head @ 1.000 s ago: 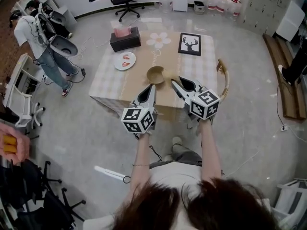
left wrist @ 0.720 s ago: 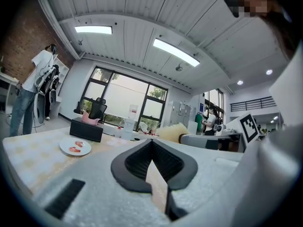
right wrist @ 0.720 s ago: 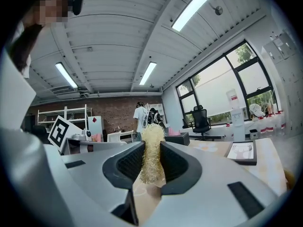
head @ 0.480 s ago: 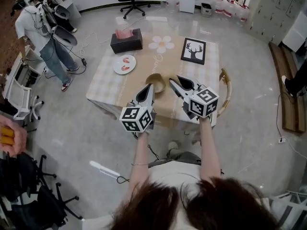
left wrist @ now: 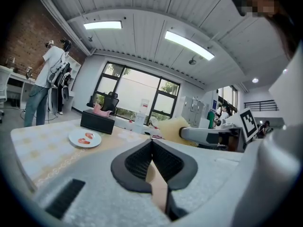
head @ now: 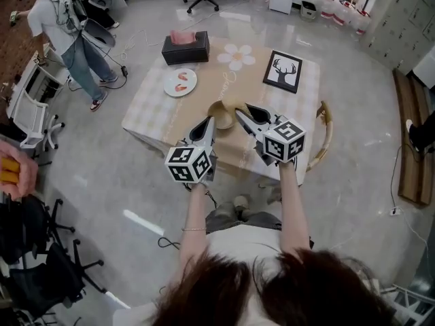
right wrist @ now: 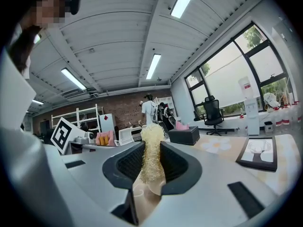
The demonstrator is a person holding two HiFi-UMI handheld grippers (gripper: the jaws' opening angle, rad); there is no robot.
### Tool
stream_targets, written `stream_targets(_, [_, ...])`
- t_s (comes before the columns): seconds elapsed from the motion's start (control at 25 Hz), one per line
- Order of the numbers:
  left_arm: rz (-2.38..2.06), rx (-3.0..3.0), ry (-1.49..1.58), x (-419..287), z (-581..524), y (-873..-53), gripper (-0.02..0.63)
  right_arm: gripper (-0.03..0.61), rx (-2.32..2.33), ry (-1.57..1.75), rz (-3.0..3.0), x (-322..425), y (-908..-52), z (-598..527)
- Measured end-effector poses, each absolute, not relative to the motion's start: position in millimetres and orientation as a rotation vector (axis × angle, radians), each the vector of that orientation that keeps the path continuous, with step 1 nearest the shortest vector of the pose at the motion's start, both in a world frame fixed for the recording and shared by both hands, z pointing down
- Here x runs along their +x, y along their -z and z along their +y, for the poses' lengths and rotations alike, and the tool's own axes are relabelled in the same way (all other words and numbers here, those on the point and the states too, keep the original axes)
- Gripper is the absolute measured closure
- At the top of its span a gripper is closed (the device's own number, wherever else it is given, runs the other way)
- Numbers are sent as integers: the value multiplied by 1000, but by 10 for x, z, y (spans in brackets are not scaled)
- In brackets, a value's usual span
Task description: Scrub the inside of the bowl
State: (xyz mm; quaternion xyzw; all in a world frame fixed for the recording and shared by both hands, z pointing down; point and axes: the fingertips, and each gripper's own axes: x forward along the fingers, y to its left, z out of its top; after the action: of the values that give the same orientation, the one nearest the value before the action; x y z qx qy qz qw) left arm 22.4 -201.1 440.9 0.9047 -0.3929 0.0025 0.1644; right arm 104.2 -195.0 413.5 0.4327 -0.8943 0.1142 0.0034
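A tan bowl [head: 219,113] stands near the front edge of the checked table [head: 153,107]. My right gripper [head: 239,111] hovers at the bowl's right rim, shut on a pale yellow fibrous scrubber [right wrist: 151,150] that sticks up between its pads. The same scrubber [left wrist: 173,126] shows in the left gripper view, at the tip of the right gripper. My left gripper [head: 207,123] is just in front of the bowl, to its left. Its jaws [left wrist: 151,143] are shut with nothing between them. The inside of the bowl is mostly hidden by the grippers.
On the table stand a black tissue box [head: 185,46], a white plate with pink food [head: 180,82] and a framed deer picture [head: 283,71]. A chair with a curved wooden back [head: 325,134] sits at the table's right side. A person [head: 68,29] stands far left.
The table and bowl have come nearer in the head view. Both grippers' tips now lie closer to the bowl. The jaws have not changed.
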Motion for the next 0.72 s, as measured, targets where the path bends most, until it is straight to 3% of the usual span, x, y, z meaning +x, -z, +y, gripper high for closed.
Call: stream_targets(0.72, [-1037, 2420, -83, -12, -2350, -4878, 603, 488, 1283, -445, -2731, 847, -4432, -2358])
